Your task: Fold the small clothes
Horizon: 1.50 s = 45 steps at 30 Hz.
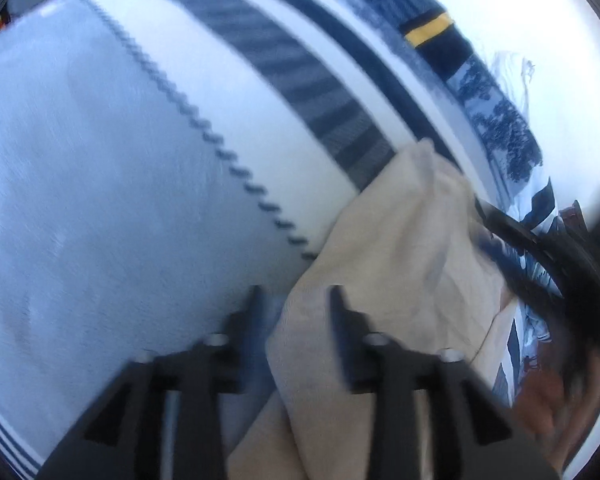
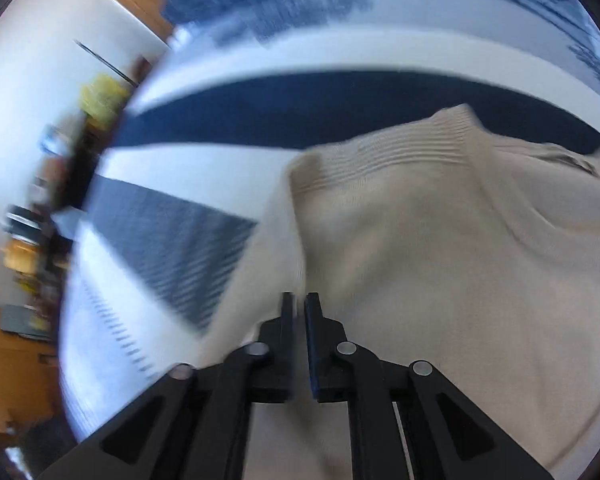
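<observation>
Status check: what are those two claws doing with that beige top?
Left claw open at beige top. Right claw nearly shut above it. Nothing blocking.

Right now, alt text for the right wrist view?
Beige knit garment with a ribbed edge lies bunched on a white cloth with navy and grey stripes. The right gripper sits at the garment's left edge, jaws nearly together with a thin gap; whether they pinch the fabric is unclear. The image is motion-blurred.
</observation>
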Each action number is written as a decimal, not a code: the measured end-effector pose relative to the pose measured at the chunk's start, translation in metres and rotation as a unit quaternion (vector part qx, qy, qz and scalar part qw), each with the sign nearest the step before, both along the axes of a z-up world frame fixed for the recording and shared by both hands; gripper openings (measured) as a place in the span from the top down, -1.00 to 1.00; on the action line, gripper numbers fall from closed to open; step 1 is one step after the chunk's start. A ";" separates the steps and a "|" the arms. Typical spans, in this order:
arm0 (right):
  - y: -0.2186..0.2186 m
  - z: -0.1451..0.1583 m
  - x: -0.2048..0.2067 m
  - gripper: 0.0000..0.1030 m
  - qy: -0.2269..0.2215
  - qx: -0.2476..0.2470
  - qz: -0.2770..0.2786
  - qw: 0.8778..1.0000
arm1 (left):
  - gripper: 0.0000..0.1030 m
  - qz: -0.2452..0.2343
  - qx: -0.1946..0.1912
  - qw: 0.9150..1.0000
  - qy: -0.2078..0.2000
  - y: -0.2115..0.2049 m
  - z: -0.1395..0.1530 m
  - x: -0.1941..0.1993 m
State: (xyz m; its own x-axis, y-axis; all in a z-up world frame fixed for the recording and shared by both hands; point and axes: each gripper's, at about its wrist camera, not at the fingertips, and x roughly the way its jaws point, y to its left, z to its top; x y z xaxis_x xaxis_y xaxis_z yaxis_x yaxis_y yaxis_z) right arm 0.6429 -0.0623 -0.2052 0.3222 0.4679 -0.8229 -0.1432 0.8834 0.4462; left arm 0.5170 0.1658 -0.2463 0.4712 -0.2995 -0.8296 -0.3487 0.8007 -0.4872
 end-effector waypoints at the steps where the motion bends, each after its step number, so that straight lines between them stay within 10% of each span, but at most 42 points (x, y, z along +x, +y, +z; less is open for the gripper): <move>1: -0.014 0.017 -0.024 -0.19 -0.017 0.017 0.001 1.000 | 0.26 0.002 0.014 1.000 -0.004 0.000 0.005 -0.001; 3: -0.043 0.042 -0.076 -0.53 -0.048 0.035 -0.011 0.998 | 0.26 -0.001 0.024 1.000 -0.009 0.000 0.011 -0.004; 7: -0.108 0.053 -0.200 -0.53 -0.052 0.016 -0.052 0.997 | 0.23 -0.011 0.023 1.000 -0.016 -0.001 0.022 -0.012; 14: -0.189 -0.022 -0.357 -0.39 0.029 0.064 -0.145 0.987 | 0.22 -0.059 0.062 0.996 -0.019 -0.017 0.033 -0.052; 17: -0.181 -0.050 -0.369 -0.10 0.036 0.079 -0.147 0.985 | 0.22 -0.063 0.068 0.996 -0.010 -0.011 0.042 -0.085; 20: -0.176 -0.050 -0.374 0.93 0.034 0.064 -0.144 0.987 | 0.14 -0.066 0.069 0.995 -0.006 0.003 0.051 -0.127; 23: -0.188 -0.033 -0.393 0.92 0.016 0.124 -0.145 0.981 | -0.09 -0.067 0.111 0.991 -0.016 0.010 0.055 -0.181; 29: -0.202 -0.055 -0.404 0.73 0.016 0.068 -0.162 0.984 | -0.15 -0.091 0.098 0.991 0.014 -0.002 0.004 -0.256; 32: -0.217 -0.053 -0.423 0.23 0.001 0.108 -0.160 0.981 | -0.15 -0.117 0.120 0.986 0.004 -0.017 -0.009 -0.272; 34: -0.236 -0.031 -0.450 -0.75 -0.054 0.123 -0.179 0.975 | -0.15 -0.129 0.139 0.982 -0.004 -0.025 -0.006 -0.273; 35: -0.246 -0.025 -0.465 -0.81 -0.075 0.115 -0.196 0.971 | -0.15 -0.131 0.135 0.982 -0.002 -0.026 -0.006 -0.272; 45: -0.326 -0.076 -0.517 -0.18 -0.018 0.132 -0.313 0.940 | -0.15 -0.132 0.082 0.988 0.007 -0.021 -0.009 -0.295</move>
State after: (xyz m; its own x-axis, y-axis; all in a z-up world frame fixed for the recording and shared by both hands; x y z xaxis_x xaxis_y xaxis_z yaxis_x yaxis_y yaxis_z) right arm 0.1262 -0.3881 -0.2815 0.6275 0.3637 -0.6884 0.3498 0.6582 0.6666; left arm 0.2221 0.1445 -0.2552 0.3823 -0.2713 -0.8833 -0.1240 0.9322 -0.3400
